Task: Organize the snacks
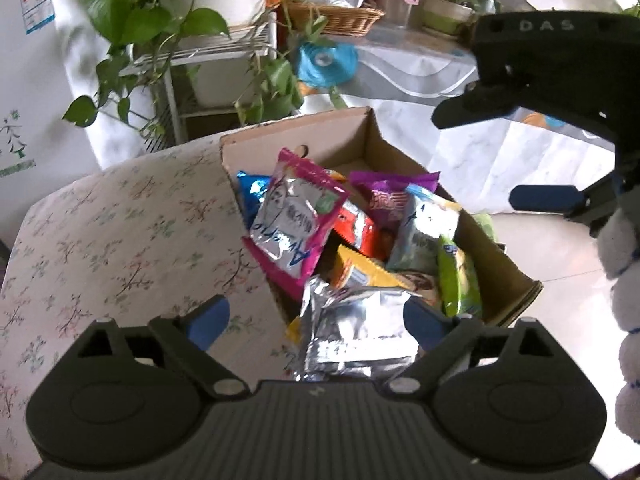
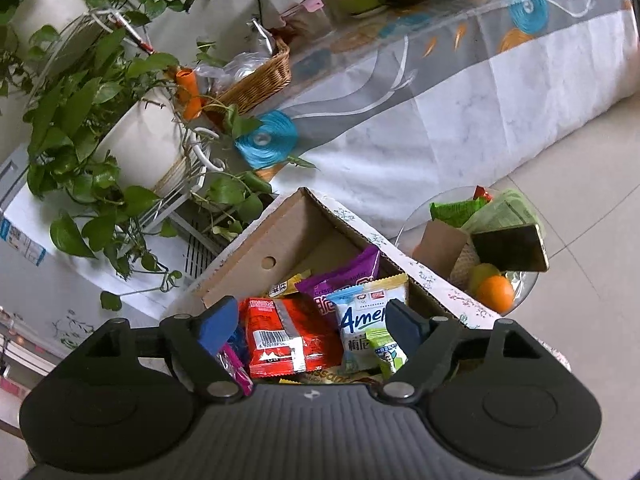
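Both grippers, left gripper and right gripper, hang open over the snack-filled cardboard box; dropping looks finished, fetching another packet comes next.

Left hand-held gripper: angled down over the near corner of the cardboard box, jaws spread wide, blue fingertips apart and pressing on nothing.

Right hand-held gripper: angled down over the same box from its near side, jaws spread, blue pads bare. In the left wrist view it appears beyond the box's right wall, with a white-gloved hand behind it.
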The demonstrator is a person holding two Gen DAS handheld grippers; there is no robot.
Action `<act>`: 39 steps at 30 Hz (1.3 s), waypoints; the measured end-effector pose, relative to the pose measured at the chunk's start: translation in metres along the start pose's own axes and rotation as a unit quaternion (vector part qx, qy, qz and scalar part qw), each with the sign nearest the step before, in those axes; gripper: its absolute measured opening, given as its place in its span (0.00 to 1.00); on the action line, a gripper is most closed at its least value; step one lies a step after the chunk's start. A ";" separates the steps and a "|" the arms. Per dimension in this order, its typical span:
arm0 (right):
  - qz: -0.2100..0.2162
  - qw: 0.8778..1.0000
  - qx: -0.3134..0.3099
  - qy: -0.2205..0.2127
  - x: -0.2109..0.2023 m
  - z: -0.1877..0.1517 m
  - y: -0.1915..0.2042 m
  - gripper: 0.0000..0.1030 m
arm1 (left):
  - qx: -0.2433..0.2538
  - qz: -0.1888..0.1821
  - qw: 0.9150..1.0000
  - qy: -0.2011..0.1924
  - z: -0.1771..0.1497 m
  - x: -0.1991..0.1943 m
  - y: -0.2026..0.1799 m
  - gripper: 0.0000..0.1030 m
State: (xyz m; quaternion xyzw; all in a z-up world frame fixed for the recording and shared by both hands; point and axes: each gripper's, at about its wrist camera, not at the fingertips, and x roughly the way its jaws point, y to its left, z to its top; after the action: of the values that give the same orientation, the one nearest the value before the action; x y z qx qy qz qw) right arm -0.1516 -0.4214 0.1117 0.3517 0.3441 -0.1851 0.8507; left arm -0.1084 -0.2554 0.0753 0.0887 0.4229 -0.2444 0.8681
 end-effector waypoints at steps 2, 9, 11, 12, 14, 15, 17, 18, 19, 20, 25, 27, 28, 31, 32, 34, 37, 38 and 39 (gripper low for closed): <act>-0.008 1.000 -0.013 -0.001 0.000 0.000 0.002 0.85 | -0.002 0.005 1.000 0.002 -0.001 -0.001 0.002 0.91; -0.046 0.998 -0.048 -0.004 0.001 -0.002 0.007 0.92 | -0.022 0.023 0.999 0.017 -0.003 -0.006 0.013 0.92; -0.065 0.996 -0.062 -0.004 0.001 -0.003 0.008 0.93 | -0.029 0.028 0.999 0.020 -0.003 -0.008 0.016 0.92; -0.076 0.995 -0.068 -0.005 0.001 -0.003 0.008 0.93 | -0.033 0.031 0.999 0.022 -0.003 -0.009 0.018 0.92; -0.091 0.993 -0.079 -0.009 -0.001 -0.006 0.009 0.93 | -0.040 0.036 0.998 0.026 -0.004 -0.010 0.022 0.92; -0.098 0.992 -0.084 -0.010 -0.002 -0.007 0.009 0.93 | -0.042 0.040 0.998 0.028 -0.004 -0.011 0.024 0.92; -0.106 0.990 -0.093 -0.012 -0.005 -0.010 0.009 0.93 | -0.044 0.048 0.997 0.032 -0.005 -0.013 0.027 0.92; -0.109 0.989 -0.098 -0.013 -0.006 -0.012 0.009 0.93 | -0.045 0.051 0.997 0.035 -0.005 -0.014 0.028 0.92; -0.112 0.988 -0.103 -0.014 -0.007 -0.014 0.009 0.93 | -0.047 0.054 0.997 0.036 -0.006 -0.015 0.029 0.92; -0.118 0.987 -0.111 -0.015 -0.008 -0.016 0.009 0.93 | -0.048 0.056 0.997 0.038 -0.006 -0.016 0.031 0.92; -0.155 0.978 -0.140 -0.020 -0.014 -0.025 0.005 0.93 | -0.051 0.067 0.995 0.045 -0.009 -0.020 0.035 0.93; -0.155 0.978 -0.137 -0.015 -0.017 -0.028 0.002 0.93 | -0.054 0.072 0.995 0.049 -0.009 -0.021 0.035 0.94; -0.152 0.979 -0.137 -0.010 -0.018 -0.030 0.001 0.93 | -0.056 0.073 0.994 0.050 -0.009 -0.021 0.036 0.94; -0.152 0.977 -0.150 0.001 -0.019 -0.038 0.003 0.94 | -0.065 0.076 0.994 0.051 -0.007 -0.023 0.038 0.96; -0.153 0.976 -0.158 0.003 -0.020 -0.041 0.005 0.95 | -0.066 0.080 0.993 0.051 -0.007 -0.024 0.038 0.96; -0.155 0.973 -0.170 0.006 -0.020 -0.045 0.007 0.97 | -0.069 0.087 0.993 0.051 -0.005 -0.025 0.039 0.96; -0.155 0.972 -0.178 0.011 -0.019 -0.047 0.008 0.97 | -0.074 0.092 0.992 0.050 -0.004 -0.025 0.040 0.96; -0.156 0.971 -0.179 0.013 -0.018 -0.048 0.008 0.97 | -0.075 0.094 0.991 0.051 -0.003 -0.025 0.041 0.96; -0.157 0.971 -0.181 0.015 -0.017 -0.048 0.008 0.97 | -0.076 0.096 0.991 0.051 -0.003 -0.024 0.041 0.96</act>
State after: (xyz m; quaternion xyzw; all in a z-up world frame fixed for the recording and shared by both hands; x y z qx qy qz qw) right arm -0.1805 -0.3796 0.1031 0.1362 0.4357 -0.2460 0.8550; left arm -0.1024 -0.2108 0.0901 0.0752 0.4738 -0.1222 0.8689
